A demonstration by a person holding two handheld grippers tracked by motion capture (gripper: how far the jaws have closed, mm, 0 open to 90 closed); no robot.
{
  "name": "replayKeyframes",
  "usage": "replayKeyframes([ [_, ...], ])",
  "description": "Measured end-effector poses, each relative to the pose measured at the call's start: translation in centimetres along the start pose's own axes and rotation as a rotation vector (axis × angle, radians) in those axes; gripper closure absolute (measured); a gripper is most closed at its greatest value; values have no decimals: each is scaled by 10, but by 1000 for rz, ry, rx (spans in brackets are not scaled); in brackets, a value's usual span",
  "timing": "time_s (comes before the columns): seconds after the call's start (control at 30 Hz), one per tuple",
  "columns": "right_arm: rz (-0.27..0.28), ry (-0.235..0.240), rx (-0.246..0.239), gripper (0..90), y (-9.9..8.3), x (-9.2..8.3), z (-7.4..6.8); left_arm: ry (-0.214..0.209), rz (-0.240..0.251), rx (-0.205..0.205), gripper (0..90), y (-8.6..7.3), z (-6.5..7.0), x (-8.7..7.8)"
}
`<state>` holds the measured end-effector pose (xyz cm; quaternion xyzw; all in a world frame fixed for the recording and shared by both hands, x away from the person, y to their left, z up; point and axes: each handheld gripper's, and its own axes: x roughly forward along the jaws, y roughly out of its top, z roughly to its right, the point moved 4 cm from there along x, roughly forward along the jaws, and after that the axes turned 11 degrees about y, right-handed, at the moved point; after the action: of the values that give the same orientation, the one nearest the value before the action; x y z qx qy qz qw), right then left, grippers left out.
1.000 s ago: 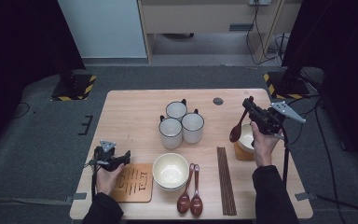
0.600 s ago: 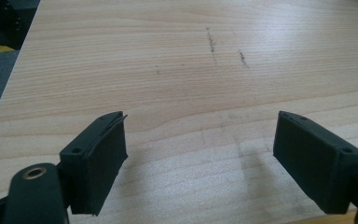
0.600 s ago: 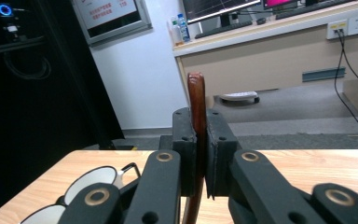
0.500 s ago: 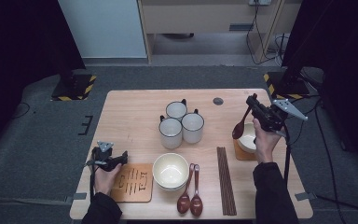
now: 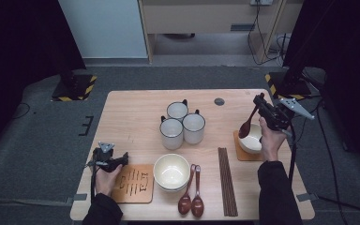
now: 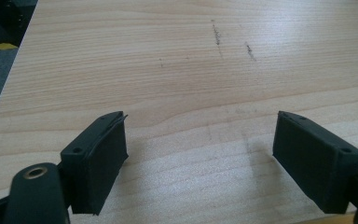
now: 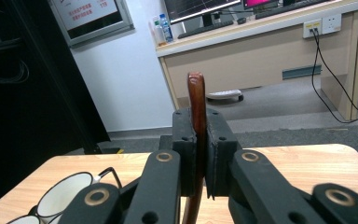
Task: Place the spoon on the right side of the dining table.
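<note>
Lifting a little since a second ago, the dark red-brown wooden spoon (image 5: pixel 246 125) now hangs with its bowl just above the rim of the small white bowl (image 5: pixel 250 143) on the right-hand wooden coaster (image 5: pixel 240 153). Clamped tight on the spoon's handle is the right gripper (image 7: pixel 199 154), its two black jaws pressed against the wood, the handle tip poking up past them in the right gripper view. Over on the near left, the left gripper (image 6: pixel 200 154) sits with jaws spread wide and nothing between them, bare light wooden table (image 6: pixel 177 60) underneath, just beside the slotted wooden coaster (image 5: pixel 133 183). Three white enamel mugs (image 5: pixel 182 124) cluster mid-table.
</note>
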<state>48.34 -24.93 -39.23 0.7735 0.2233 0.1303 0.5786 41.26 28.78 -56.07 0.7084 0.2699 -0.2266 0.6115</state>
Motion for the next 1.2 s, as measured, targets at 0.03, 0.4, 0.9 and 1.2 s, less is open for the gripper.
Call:
replayKeyframes([
  [0.03, 0, -2, 0, 846, 0, 0, 1, 1, -1, 2, 167, 0, 0, 0],
  [0.4, -3, -34, 12, 846, 1, -2, 11, 4, -20, 5, 165, -1, 0, 1],
  [0.9, -29, -85, 32, 845, -8, -6, 31, 5, -33, -18, 140, -1, -1, 2],
  [1.2, -54, -106, 28, 845, -14, -4, 36, 6, -41, -17, 130, -2, -1, 2],
])
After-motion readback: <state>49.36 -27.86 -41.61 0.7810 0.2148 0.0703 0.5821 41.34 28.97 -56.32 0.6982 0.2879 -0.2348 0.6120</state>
